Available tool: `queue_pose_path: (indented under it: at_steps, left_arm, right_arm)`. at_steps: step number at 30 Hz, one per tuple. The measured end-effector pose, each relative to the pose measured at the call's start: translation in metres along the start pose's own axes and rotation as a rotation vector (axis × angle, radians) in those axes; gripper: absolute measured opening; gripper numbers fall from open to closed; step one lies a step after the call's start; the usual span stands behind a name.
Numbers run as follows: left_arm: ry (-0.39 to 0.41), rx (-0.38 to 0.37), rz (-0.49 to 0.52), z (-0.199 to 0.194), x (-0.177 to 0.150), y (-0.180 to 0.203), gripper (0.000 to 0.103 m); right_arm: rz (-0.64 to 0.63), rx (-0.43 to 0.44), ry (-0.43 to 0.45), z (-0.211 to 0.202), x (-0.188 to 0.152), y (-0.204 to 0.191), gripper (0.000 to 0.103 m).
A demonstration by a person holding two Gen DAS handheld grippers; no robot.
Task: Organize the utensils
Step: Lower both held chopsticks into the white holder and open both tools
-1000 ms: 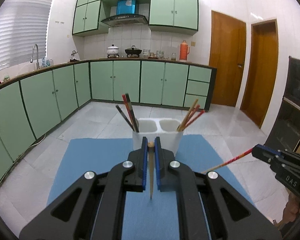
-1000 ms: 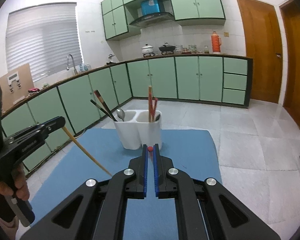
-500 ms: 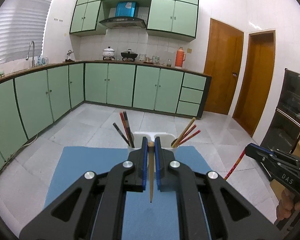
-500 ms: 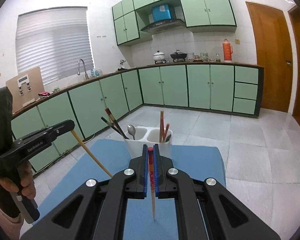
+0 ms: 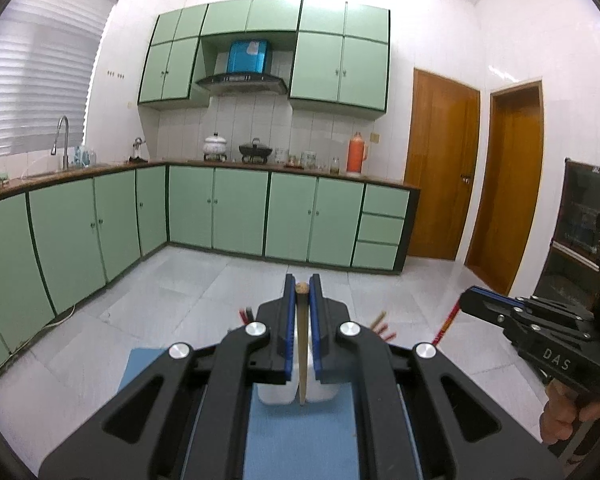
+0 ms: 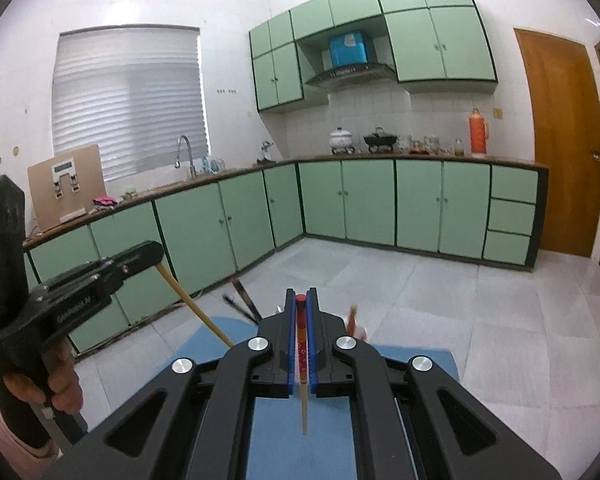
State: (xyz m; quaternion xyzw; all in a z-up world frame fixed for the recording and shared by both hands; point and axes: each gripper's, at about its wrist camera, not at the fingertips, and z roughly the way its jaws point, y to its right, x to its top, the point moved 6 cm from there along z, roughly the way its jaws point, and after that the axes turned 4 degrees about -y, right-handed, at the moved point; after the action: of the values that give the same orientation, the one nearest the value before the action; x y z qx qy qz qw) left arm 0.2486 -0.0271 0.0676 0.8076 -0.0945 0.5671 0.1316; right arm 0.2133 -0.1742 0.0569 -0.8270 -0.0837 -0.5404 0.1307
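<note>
Both of my grippers have risen since a second ago, so the white holder (image 5: 276, 394) now sits low, mostly hidden behind my jaws. Left gripper (image 5: 301, 292) is clamped on a plain wooden chopstick (image 5: 302, 344), tip hanging down — right gripper (image 6: 301, 300) pinches a red-patterned chopstick (image 6: 301, 350) likewise. Each stick's length points downward, the holder lying ahead and below; neither hand looks clearly nearer.

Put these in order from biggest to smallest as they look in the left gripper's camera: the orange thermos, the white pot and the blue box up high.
1. blue box, clearly the largest.
2. orange thermos and white pot look about alike, one tall, one wide, so I won't rank them.

All three are far off, so these are looks only.
</note>
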Motion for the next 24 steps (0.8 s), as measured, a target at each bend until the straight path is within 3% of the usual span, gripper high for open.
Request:
queue_pose_path:
  at_steps: [8,14,18,24]
  left_arm:
    - [0.085,0.021,0.023,0.017,0.043,0.005,0.006]
    - [0.062,0.034,0.028,0.052,0.047,0.003,0.006]
    - [0.016,0.041,0.026,0.082,0.036,-0.002,0.006]
    - [-0.059,0.051,0.03,0.117,0.01,-0.01,0.006]
  right_arm:
    - [-0.004,0.01,0.081,0.015,0.064,0.004,0.005]
    - [-0.011,-0.035,0.091,0.048,0.09,0.02,0.005]
    - [-0.02,-0.06,0.058,0.074,0.084,0.031,0.005]
    - [0.011,-0.061,-0.024,0.113,0.047,0.045,0.005]
